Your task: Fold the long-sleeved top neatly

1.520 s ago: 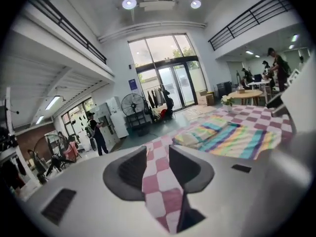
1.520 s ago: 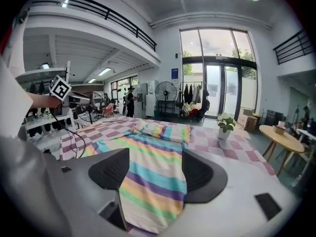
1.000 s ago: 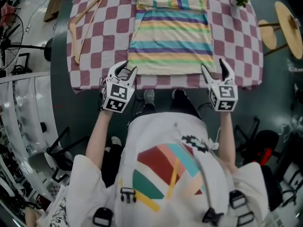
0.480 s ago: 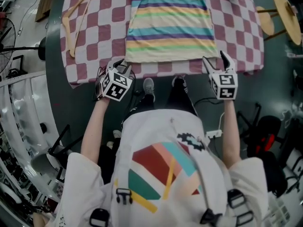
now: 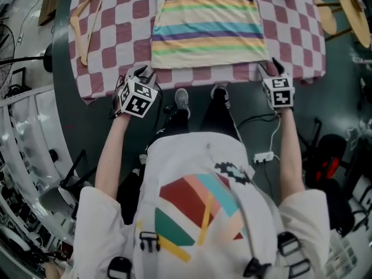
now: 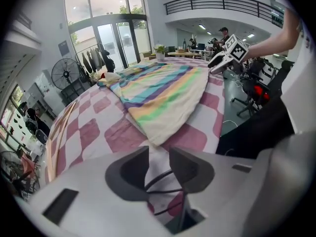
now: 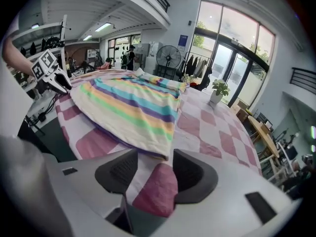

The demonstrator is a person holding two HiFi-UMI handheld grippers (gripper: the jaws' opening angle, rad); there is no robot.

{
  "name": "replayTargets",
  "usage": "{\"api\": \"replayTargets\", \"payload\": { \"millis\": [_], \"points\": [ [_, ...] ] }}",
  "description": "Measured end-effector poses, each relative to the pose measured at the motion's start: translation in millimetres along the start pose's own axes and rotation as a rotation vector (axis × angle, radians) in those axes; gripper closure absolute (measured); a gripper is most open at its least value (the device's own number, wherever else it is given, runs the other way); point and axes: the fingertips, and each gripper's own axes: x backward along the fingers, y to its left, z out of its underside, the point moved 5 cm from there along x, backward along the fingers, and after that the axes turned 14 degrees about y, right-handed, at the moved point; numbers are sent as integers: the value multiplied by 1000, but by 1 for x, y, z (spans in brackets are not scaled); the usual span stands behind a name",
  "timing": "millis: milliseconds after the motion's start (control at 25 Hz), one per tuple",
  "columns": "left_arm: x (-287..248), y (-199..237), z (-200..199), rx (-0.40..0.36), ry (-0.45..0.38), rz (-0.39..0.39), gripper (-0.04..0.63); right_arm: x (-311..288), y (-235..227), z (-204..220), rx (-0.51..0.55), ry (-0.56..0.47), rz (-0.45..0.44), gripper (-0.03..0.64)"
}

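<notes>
Stripes run across the long-sleeved top point(image 5: 208, 28), which lies flat on a pink-and-white checked tablecloth point(image 5: 116, 39), its plain cream hem turned toward the person and close to the table's near edge. The two grippers stand at the two ends of that hem, well apart from each other, both pointing down at the cloth.

The left gripper point(image 5: 142, 71) sits at the table's near edge, just outside the hem's left corner and a little short of it. In the left gripper view its jaws stand a narrow gap apart. Only the checked tablecloth and some dark cables beyond it show through that gap. The corner of the top lies just ahead of the jaw tips, not between them.

The right gripper point(image 5: 272, 68) is at the hem's right corner. In the right gripper view its jaws stand fairly wide and have just been closing. A pink check of the tablecloth fills the space between them, and the very corner of the top's hem reaches in between the jaw tips. The pads do not press on it.
</notes>
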Motion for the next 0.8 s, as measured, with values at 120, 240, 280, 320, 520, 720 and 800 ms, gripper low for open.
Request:
{"api": "replayTargets", "payload": {
  "millis": [120, 240, 280, 320, 520, 720, 800],
  "points": [
    [0, 0, 0, -8, 0, 16, 474, -3, -1, 0, 6, 17, -9, 429],
    [3, 5, 0, 16, -6, -18, 525, -5, -1, -1, -9, 13, -42, 430],
    [4, 7, 0, 23, -6, -32, 552, -6, -2, -2, -8, 14, -44, 435],
    [5, 9, -1, 22, -2, -40, 551, -7, -3, -2, -6, 18, -44, 448],
    [-4, 10, -6, -20, 36, -48, 551, -8, -6, -2, -6, 30, -88, 477],
    [-4, 11, -8, -23, 35, -34, 555, -10, -16, 3, -14, 35, -57, 544],
    [-5, 12, -7, -27, 35, -46, 588, -10, -17, 3, -7, 35, -48, 577]
  ]
}}
